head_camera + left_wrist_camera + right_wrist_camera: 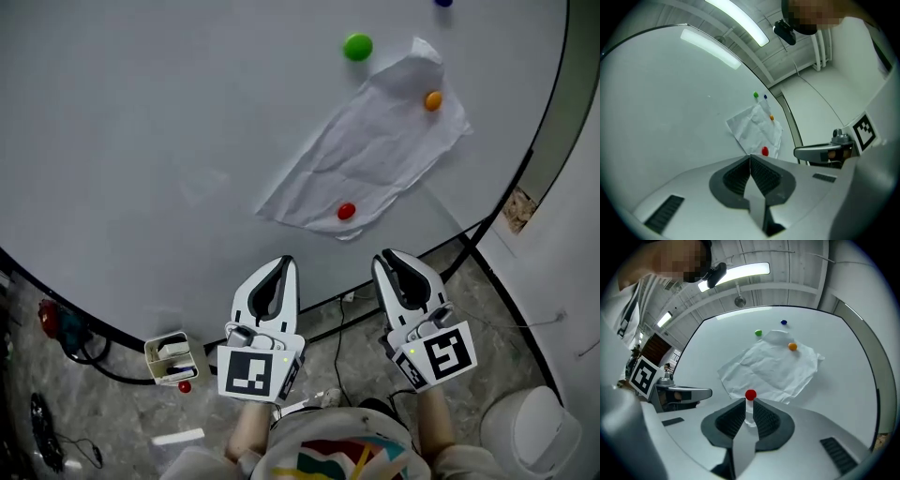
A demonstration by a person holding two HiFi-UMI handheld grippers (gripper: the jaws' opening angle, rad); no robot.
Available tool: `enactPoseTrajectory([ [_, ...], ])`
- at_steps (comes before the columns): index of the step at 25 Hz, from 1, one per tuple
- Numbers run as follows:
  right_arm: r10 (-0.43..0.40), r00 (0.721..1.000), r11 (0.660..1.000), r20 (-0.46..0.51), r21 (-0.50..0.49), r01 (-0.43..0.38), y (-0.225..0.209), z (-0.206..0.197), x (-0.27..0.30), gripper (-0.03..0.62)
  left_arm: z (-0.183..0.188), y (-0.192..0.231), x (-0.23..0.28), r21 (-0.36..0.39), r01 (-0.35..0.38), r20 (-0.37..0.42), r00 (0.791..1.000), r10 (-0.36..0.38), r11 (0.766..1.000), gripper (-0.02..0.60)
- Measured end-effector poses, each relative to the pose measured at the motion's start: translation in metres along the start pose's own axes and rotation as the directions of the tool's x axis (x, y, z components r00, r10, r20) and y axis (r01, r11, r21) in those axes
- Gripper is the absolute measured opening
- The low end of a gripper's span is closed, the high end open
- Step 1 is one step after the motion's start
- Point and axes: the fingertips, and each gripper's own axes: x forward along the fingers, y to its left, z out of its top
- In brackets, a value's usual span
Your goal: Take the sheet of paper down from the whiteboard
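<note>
Paper sheet (370,155) is pinned on whiteboard (169,141) by red magnet (346,212) and orange magnet (432,100). Left gripper (286,262) jaws touch, empty. Right gripper (386,256) jaws are slightly apart, empty, facing the red magnet, probably the next grasp.

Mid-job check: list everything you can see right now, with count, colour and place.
Whiteboard: one, white, fills most of the head view.
Paper: one, white, crumpled, on the whiteboard.
Magnets: four; orange and red on the paper, green and blue off it.
Box: one, pale, floor at left.
Bin: one, white, floor at right.
Left gripper: white, jaws together, empty.
Right gripper: white, jaws slightly apart, empty.
</note>
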Motion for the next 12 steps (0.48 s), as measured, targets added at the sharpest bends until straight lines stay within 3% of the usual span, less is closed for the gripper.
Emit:
enactPoseTrajectory([
  [2, 0.053, 0.999, 0.999, 0.004, 0.010, -0.053, -0.001, -0.001, 0.010, 0.032, 0.010, -0.001, 0.000, 0.014, -0.029, 0.020, 0.999, 0.028, 0.999, 0.052],
  [4, 0.107, 0.994, 0.994, 0.002, 0.022, -0.107, -0.001, -0.002, 0.017, 0.032, 0.028, 0.001, -0.005, 0.040, -0.072, 0.034, 0.997, 0.070, 0.997, 0.114],
  [7, 0.149, 0.989, 0.989, -0.014, 0.023, -0.148, -0.011, -0.004, 0.018, 0.032, 0.061, -0.004, 0.003, 0.183, -0.091, 0.042, 0.995, 0.085, 0.979, 0.150],
  [8, 0.158, 0.987, 0.987, -0.018, 0.025, -0.158, -0.014, -0.005, 0.016, 0.032, 0.069, -0.006, 0.008, 0.268, -0.095, 0.023, 0.995, 0.092, 0.959, 0.152],
  [10, 0.185, 0.982, 0.982, -0.020, 0.038, -0.185, -0.019, -0.008, 0.014, 0.032, 0.074, -0.008, 0.016, 0.445, -0.097, -0.060, 0.989, 0.138, 0.890, 0.152],
  [12, 0.218, 0.976, 0.975, -0.011, 0.051, -0.217, -0.021, -0.008, 0.015, 0.032, 0.072, -0.006, 0.025, 0.549, -0.105, -0.123, 0.971, 0.204, 0.829, 0.152],
])
